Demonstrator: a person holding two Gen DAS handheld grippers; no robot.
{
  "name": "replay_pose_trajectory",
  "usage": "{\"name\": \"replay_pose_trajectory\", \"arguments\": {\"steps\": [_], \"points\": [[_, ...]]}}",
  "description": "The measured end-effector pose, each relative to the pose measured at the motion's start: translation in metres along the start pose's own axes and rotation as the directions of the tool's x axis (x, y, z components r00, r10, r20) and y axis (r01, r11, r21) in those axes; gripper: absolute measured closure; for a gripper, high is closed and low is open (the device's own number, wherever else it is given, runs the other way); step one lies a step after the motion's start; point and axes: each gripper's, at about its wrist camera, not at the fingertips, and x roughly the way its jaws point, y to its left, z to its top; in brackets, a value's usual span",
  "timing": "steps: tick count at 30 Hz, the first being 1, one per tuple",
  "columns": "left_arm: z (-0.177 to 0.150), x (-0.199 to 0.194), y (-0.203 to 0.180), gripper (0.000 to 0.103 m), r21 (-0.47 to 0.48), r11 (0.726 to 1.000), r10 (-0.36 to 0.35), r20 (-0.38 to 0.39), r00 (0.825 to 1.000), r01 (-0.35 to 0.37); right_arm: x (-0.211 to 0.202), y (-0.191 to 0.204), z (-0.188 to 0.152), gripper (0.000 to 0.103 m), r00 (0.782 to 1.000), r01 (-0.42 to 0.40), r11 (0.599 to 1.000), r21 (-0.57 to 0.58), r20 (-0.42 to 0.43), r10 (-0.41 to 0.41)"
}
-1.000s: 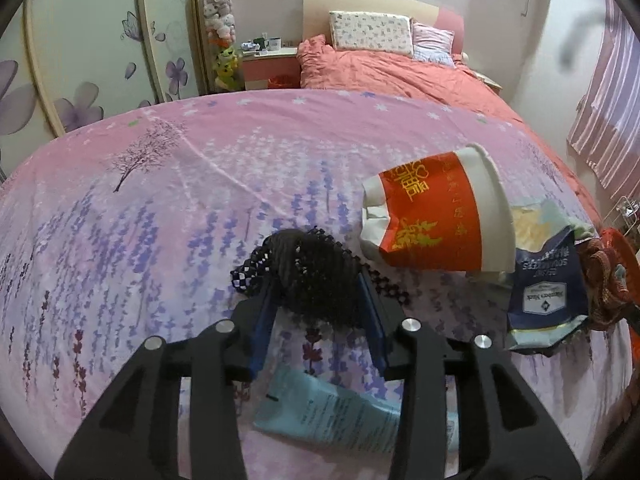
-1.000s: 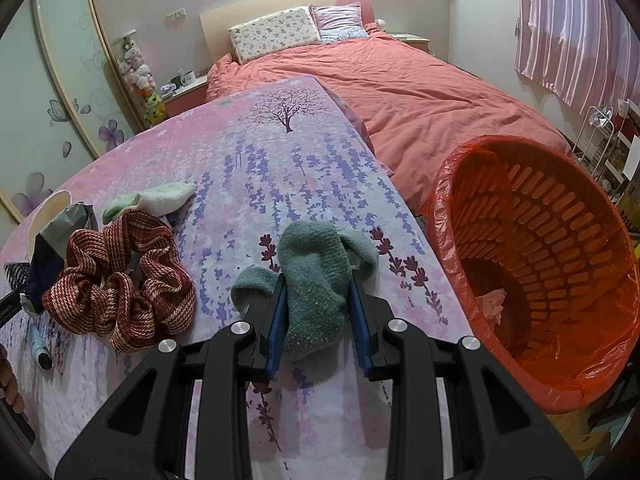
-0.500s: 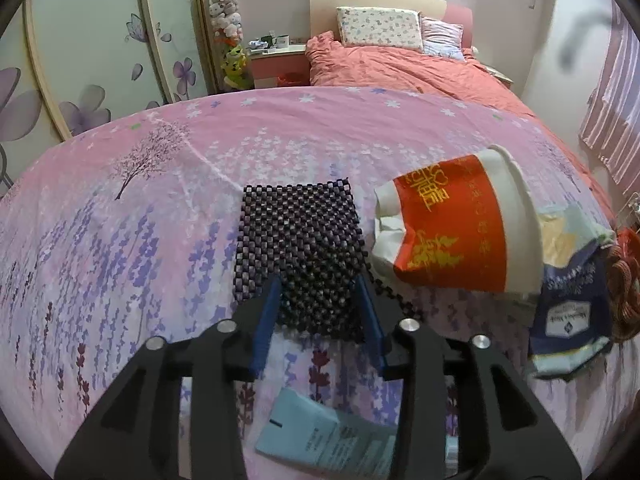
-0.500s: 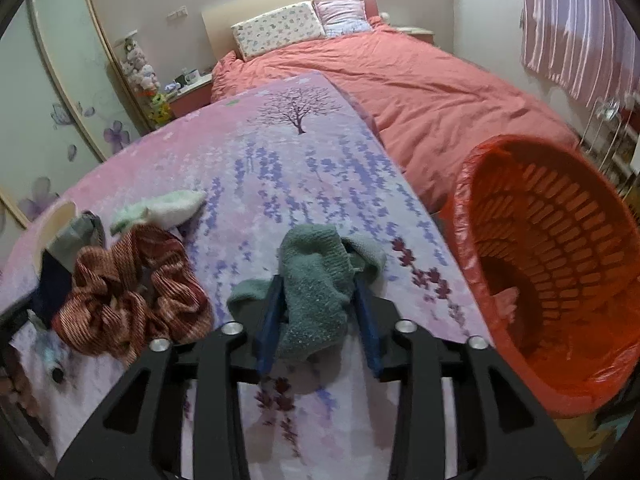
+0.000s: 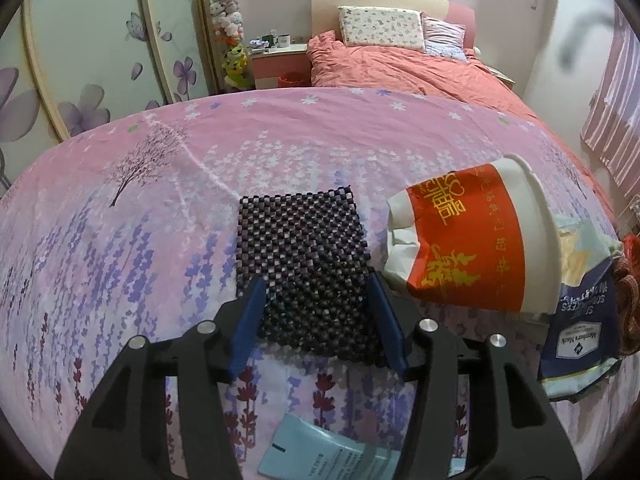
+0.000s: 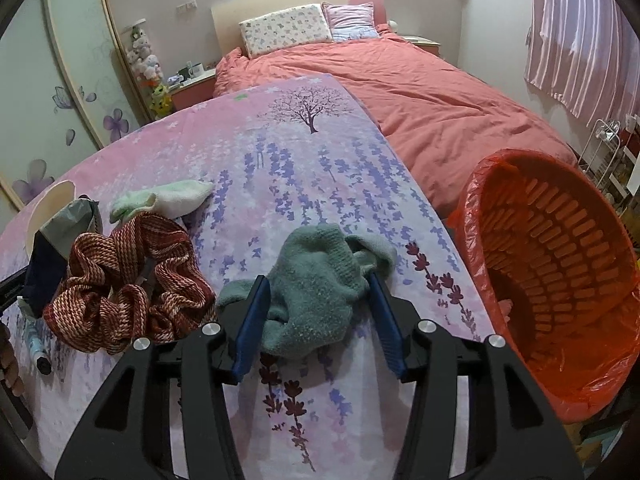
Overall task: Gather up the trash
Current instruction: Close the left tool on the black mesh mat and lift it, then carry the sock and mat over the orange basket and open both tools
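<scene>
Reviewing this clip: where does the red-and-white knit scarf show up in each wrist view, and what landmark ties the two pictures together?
Left wrist view: only a sliver of the knit scarf at the far right edge, behind the dark blue snack bag.
Right wrist view: knit scarf bunched at lower left on the table, left of the green sock.
Shared landmark: the floral pillow at the bed's headboard.

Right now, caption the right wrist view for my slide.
Right gripper opening around a green sock on the floral cloth, red basket alongside.
</scene>
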Motion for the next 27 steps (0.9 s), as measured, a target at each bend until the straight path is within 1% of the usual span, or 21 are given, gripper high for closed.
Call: {"name": "replay_pose_trajectory", "arguments": {"steps": [2, 3, 5, 6, 7, 8, 9, 15, 16, 18, 19, 20, 23, 27], "points": [[0.0, 0.001, 0.0, 0.053, 0.003, 1.0, -0.012, 0.008, 1.0, 0.012, 0.0, 0.002, 0.0, 0.051, 1.0, 0.003, 1.0, -0.002, 0.0, -0.003], [0.0, 0.001, 0.001, 0.056, 0.002, 1.0, -0.019, 0.009, 1.0, 0.019, 0.0, 0.001, 0.0, 0.051, 1.0, 0.003, 1.0, -0.002, 0.0, -0.003], [0.0, -0.001, 0.002, 0.065, 0.003, 0.999, -0.038, 0.015, 0.999, 0.038, 0.0, 0.002, 0.0, 0.051, 1.0, 0.002, 1.0, -0.001, 0.0, -0.002], [-0.001, -0.002, 0.001, 0.076, 0.006, 0.999, -0.042, 0.017, 0.999, 0.042, 0.0, 0.002, 0.0, 0.051, 1.0, 0.002, 1.0, -0.001, 0.0, -0.002], [-0.002, -0.003, 0.002, 0.084, 0.01, 0.999, -0.045, 0.019, 0.999, 0.045, 0.0, 0.002, 0.0, 0.051, 1.0, 0.002, 1.0, -0.001, 0.0, -0.002], [-0.003, -0.004, 0.002, 0.089, 0.014, 0.999, -0.049, 0.02, 0.999, 0.049, 0.0, 0.002, 0.0, 0.051, 1.0, 0.002, 1.0, -0.001, 0.0, -0.002], [-0.004, -0.004, 0.003, 0.09, 0.015, 0.999, -0.052, 0.02, 0.998, 0.051, 0.0, 0.001, 0.0, 0.051, 1.0, 0.003, 1.0, -0.002, 0.0, -0.003], [-0.009, -0.012, 0.018, 0.092, -0.025, 0.997, -0.067, 0.036, 0.997, 0.068, 0.0, 0.001, 0.001, 0.052, 1.0, -0.002, 1.0, 0.002, 0.0, 0.002], [-0.009, -0.013, 0.021, 0.092, -0.03, 0.997, -0.067, 0.038, 0.997, 0.068, -0.001, 0.001, 0.001, 0.055, 1.0, -0.001, 1.0, 0.007, 0.002, 0.001], [-0.01, -0.016, 0.023, 0.092, -0.033, 0.998, -0.058, 0.041, 0.998, 0.059, -0.001, -0.003, 0.001, 0.068, 1.0, 0.012, 1.0, 0.023, 0.007, -0.012], [-0.01, -0.019, 0.025, 0.092, -0.036, 0.998, -0.052, 0.043, 0.998, 0.054, -0.001, -0.005, 0.001, 0.081, 1.0, -0.004, 1.0, 0.031, 0.009, 0.004], [-0.011, -0.021, 0.026, 0.092, -0.04, 0.998, -0.048, 0.045, 0.998, 0.05, -0.001, -0.005, 0.001, 0.087, 1.0, -0.022, 0.999, 0.034, 0.008, 0.022], [-0.013, -0.028, 0.028, 0.092, -0.047, 0.998, -0.044, 0.056, 0.997, 0.047, -0.004, -0.004, -0.002, 0.09, 0.999, -0.033, 0.999, 0.03, 0.016, 0.033], [-0.012, -0.041, 0.027, 0.092, -0.044, 0.998, -0.038, 0.073, 0.997, 0.042, -0.018, -0.003, -0.004, 0.09, 0.997, -0.07, 0.997, 0.034, 0.048, 0.068]]}}
